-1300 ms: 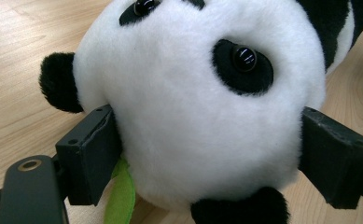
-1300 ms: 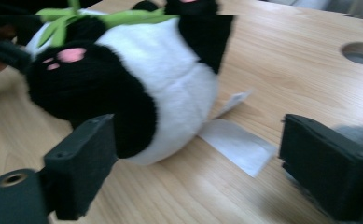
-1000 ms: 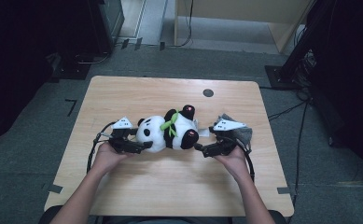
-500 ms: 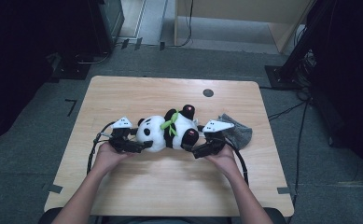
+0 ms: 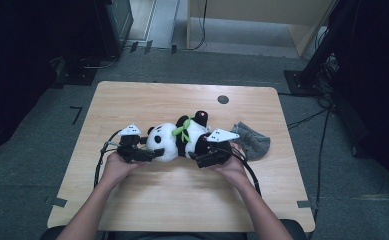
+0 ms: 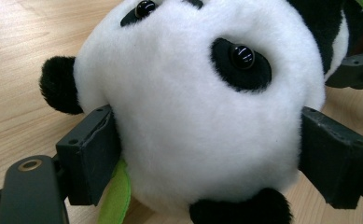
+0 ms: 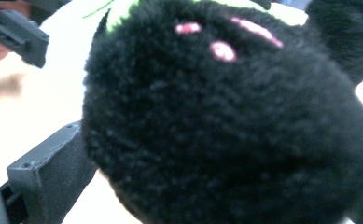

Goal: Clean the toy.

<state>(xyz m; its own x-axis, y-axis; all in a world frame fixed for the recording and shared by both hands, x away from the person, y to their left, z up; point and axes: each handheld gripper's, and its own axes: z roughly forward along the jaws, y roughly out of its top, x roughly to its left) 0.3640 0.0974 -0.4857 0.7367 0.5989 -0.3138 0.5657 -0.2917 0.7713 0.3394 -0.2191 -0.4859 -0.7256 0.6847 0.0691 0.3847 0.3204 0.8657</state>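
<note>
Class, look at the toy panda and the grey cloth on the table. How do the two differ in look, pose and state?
The toy panda is black and white with a green trim; the grey cloth is one plain colour. The panda is plump and lies on its side; the cloth lies flat and crumpled. The left gripper clasps the panda's head, while the cloth lies untouched. Both rest on the wooden table.
</note>
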